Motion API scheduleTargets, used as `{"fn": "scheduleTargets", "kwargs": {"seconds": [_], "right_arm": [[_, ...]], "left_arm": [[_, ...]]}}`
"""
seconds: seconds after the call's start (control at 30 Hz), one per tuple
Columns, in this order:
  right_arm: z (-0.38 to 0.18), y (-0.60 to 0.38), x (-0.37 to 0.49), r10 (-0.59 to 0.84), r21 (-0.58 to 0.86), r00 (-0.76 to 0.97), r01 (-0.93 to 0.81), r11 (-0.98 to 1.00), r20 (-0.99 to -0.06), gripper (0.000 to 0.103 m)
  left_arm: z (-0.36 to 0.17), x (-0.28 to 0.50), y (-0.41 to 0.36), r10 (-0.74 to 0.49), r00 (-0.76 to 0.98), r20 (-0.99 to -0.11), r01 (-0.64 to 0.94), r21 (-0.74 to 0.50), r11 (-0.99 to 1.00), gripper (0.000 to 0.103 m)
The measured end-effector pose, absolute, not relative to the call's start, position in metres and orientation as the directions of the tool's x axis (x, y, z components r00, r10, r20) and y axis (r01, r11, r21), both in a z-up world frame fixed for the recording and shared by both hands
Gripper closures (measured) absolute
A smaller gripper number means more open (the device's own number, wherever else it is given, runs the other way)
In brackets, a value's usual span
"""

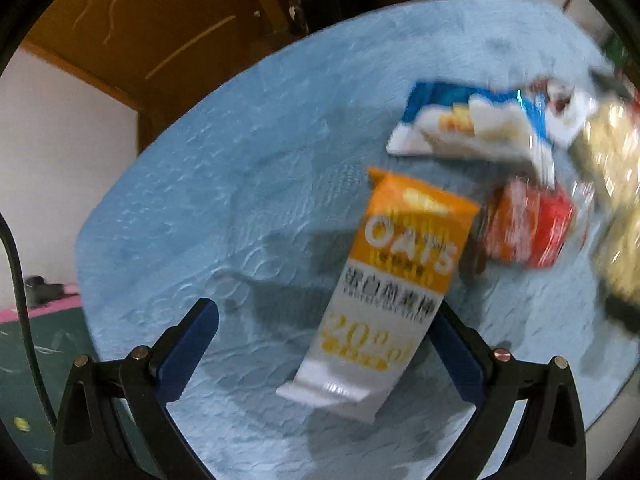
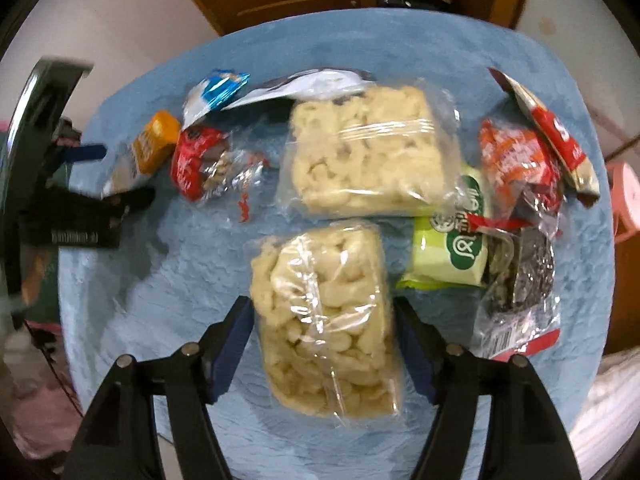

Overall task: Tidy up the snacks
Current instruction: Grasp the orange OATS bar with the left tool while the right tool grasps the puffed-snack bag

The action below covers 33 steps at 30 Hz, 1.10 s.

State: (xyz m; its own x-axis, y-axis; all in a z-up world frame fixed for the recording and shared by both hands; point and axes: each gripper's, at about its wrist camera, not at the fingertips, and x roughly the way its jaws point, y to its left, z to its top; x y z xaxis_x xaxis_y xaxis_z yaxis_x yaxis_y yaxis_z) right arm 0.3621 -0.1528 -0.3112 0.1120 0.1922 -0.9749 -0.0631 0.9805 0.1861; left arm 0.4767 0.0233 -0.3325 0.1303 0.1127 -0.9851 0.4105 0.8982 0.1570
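- The left claw [image 1: 324,344] points down over the round desk [image 1: 224,184] with its light blue cover, blue-padded fingers spread wide and released.
- An orange-and-white oats bar [image 1: 384,292] lies between those fingers, close against the right-hand one and well apart from the left-hand one; whether that pad touches it cannot be told.
- Beyond the bar sit a red-orange packet [image 1: 528,228] and a blue-and-white pouch [image 1: 472,124], both blurred.
- The right claw [image 2: 324,316] is also released, its fingers straddling a clear bag of pale puffed snacks [image 2: 324,320] without pressing it.
- A second, similar bag [image 2: 364,144] lies just past the first.
- A green packet [image 2: 452,252] lies to the right of that claw.
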Motion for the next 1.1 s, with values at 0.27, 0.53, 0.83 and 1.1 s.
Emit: {"fn": "scheduleTargets", "kwargs": {"seconds": [0.27, 0.53, 0.83, 1.1], "right_arm": [[-0.308, -0.148, 0.344, 0.158, 0.144, 0.145, -0.102, 0.984, -0.977, 0.039], [-0.292, -0.174, 0.331, 0.197, 0.188, 0.139, -0.076, 0.979, -0.971, 0.04], [-0.232, -0.187, 0.302, 0.23, 0.215, 0.228, -0.091, 0.972, -0.946, 0.04], [-0.166, -0.183, 0.268, 0.28, 0.257, 0.332, -0.113, 0.96, -0.901, 0.04]], "left_arm": [[-0.336, 0.477, 0.046, -0.026, 0.084, -0.996, 0.312, 0.001, 0.95, 0.024], [-0.314, 0.431, 0.041, 0.031, 0.159, -0.987, 0.282, 0.075, 0.956, 0.064], [-0.227, 0.363, 0.048, -0.047, 0.264, -0.963, 0.215, 0.011, 0.977, 0.064], [-0.132, 0.281, 0.022, -0.112, 0.355, -0.928, 0.25, -0.021, 0.968, 0.064]]}}
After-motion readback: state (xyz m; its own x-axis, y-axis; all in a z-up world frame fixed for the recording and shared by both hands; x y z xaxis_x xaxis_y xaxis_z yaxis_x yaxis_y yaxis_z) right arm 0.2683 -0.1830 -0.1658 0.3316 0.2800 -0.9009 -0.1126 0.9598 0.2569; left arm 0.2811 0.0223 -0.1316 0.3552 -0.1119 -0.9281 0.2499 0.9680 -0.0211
